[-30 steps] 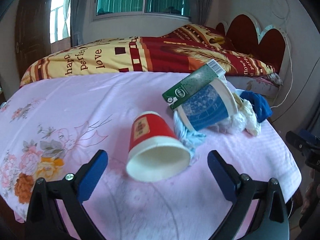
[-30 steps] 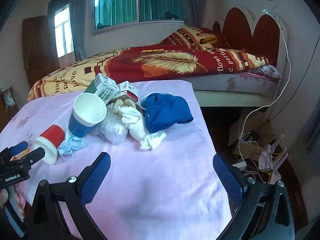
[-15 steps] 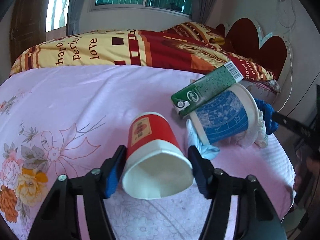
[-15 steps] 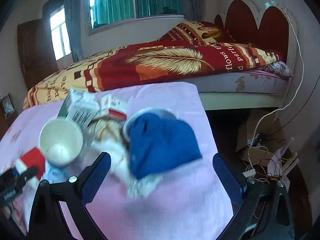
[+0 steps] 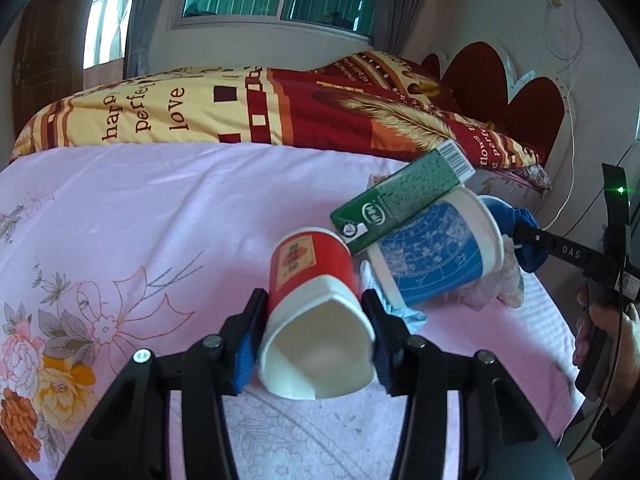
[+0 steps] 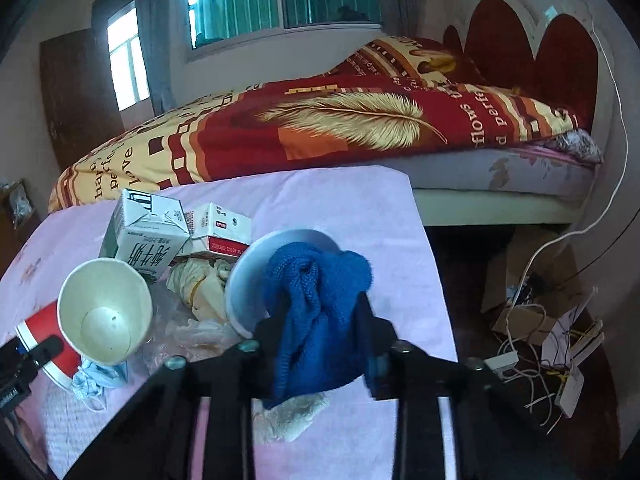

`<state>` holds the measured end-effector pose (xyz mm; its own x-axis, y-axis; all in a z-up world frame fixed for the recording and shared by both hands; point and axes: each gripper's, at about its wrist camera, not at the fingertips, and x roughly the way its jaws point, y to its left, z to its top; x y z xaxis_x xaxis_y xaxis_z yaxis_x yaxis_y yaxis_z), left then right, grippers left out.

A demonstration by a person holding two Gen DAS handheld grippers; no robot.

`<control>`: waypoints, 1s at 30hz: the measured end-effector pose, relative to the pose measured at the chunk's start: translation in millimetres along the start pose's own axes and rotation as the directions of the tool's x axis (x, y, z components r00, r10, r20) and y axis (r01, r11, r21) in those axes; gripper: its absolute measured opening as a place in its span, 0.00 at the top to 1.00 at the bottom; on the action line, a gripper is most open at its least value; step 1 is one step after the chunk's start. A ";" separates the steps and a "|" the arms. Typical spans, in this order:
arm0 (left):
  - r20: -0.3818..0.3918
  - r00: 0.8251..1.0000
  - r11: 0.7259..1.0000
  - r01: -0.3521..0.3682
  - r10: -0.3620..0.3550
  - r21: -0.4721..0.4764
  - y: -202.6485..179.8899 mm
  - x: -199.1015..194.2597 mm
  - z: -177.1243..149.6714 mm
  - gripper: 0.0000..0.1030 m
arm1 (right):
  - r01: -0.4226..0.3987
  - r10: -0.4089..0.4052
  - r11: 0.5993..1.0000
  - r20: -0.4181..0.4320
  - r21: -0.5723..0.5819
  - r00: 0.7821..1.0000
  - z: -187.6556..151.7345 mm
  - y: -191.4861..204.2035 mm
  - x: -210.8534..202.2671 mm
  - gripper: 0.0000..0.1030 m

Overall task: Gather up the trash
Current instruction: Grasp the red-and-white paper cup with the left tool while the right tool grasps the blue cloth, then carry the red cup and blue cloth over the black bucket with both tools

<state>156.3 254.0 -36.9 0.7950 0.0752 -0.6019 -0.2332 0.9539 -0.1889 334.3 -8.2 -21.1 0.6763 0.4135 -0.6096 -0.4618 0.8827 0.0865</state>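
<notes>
**Both grippers clamped on trash from the pile**

Fingers of the left gripper (image 5: 316, 334) are drawn in tight on the red paper cup (image 5: 312, 304), one blue pad (image 5: 246, 350) on each side of its white rim, squeezing the mouth out of round. The cup lies on its side with its mouth toward the camera. Fingers of the right gripper (image 6: 322, 334) are pressed together on the blue knitted cloth (image 6: 316, 316), which bunches up between them and hangs down below the pinch.

All of it sits on the pink bedsheet (image 5: 160, 208), floral-printed toward 8 o'clock in the left wrist view. Behind the sheet, at 12 o'clock, lies a red and yellow quilt (image 5: 240, 108).

In the left wrist view, the blue paper cup (image 5: 432, 256) lies on its side at 3 o'clock from the red cup, just beside it, and the green carton (image 5: 400, 204) rests across its top edge, one corner near the red cup's base.

In the right wrist view, a white milk carton (image 6: 146, 236) stands at 10 o'clock from the cloth, with a small red and white box (image 6: 220, 232) touching its right side. A white bowl (image 6: 256, 276) lies tipped just behind the cloth, touching it. Crumpled tissue (image 6: 200, 288) lies between bowl and blue cup, and a light-blue face mask (image 6: 96, 376) under that cup's rim, at 8 o'clock.
</notes>
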 end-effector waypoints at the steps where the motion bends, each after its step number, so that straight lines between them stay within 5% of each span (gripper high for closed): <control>1: 0.004 1.000 1.000 0.001 -0.001 0.002 -0.7 -1.8 0.6 0.52 | -0.012 0.012 1.000 0.006 0.007 1.000 0.4 -1.1 -2.0 0.77; 8: 0.021 1.000 1.000 0.003 -0.003 0.011 -1.2 -7.6 3.6 0.52 | -0.060 0.059 0.996 0.020 0.068 0.998 -1.1 -8.1 -12.8 0.80; 20: 0.011 1.000 1.000 0.009 -0.009 0.012 -0.7 -4.6 1.8 0.52 | 0.148 -0.148 0.982 0.013 -0.114 0.989 -6.0 6.8 -4.9 0.74; 23: 0.008 1.000 1.000 0.010 -0.010 0.010 -0.1 -3.0 1.0 0.52 | 0.178 -0.175 0.971 0.035 -0.162 0.984 -5.6 12.8 -5.0 0.57; 24: 0.009 1.000 1.000 0.008 -0.008 0.009 0.2 -3.1 0.6 0.52 | 0.132 -0.129 0.978 0.029 -0.160 0.991 -5.7 12.8 -5.0 0.57; 25: 0.010 1.000 1.000 0.007 -0.007 0.010 -0.4 -3.3 0.1 0.52 | 0.094 -0.093 0.985 0.016 -0.146 0.996 -5.4 11.9 -4.3 0.59; 28: 0.011 1.000 1.000 0.008 -0.008 0.011 -0.4 -2.5 0.5 0.52 | 0.089 -0.088 0.985 0.011 -0.145 0.996 -1.8 11.3 -3.9 0.92; 30: 0.016 1.000 1.000 0.009 -0.010 0.018 -1.7 -2.5 1.8 0.52 | 0.052 -0.050 0.992 0.022 -0.112 0.999 1.1 7.1 -8.9 0.94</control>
<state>155.7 252.7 -33.7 0.8059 0.0705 -0.5879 -0.2159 0.9595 -0.1809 325.6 -5.3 -14.2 0.7109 0.3736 -0.5959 -0.4874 0.8725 -0.0343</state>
